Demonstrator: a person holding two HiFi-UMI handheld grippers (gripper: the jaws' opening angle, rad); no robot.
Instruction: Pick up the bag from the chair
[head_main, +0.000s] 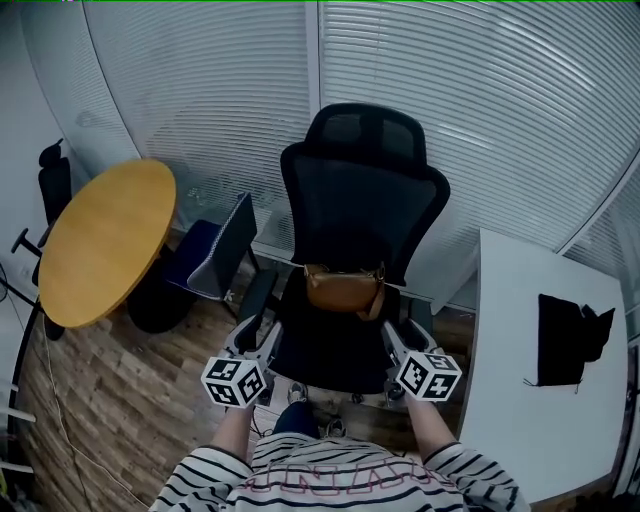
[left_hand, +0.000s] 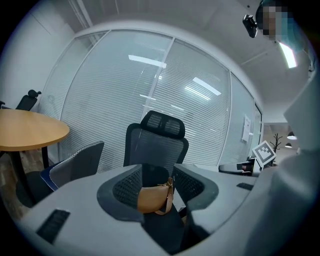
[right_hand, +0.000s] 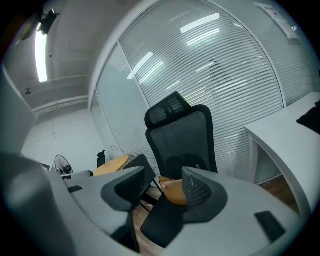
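A tan leather bag (head_main: 342, 289) lies at the back of the seat of a black mesh office chair (head_main: 362, 190), against the backrest. Both grippers hover short of the seat's front edge. My left gripper (head_main: 258, 340) is open near the left armrest, and the bag (left_hand: 151, 198) shows beyond its spread jaws, untouched. My right gripper (head_main: 398, 343) is open too, by the right armrest, with the bag (right_hand: 175, 193) visible past its gap. Nothing is held.
A round wooden table (head_main: 105, 240) stands at the left with a blue-seated chair (head_main: 215, 250) beside it. A white desk (head_main: 535, 370) at the right carries a black object (head_main: 565, 338). Slatted blinds on glass walls (head_main: 450, 110) run behind the chair. The floor is wood.
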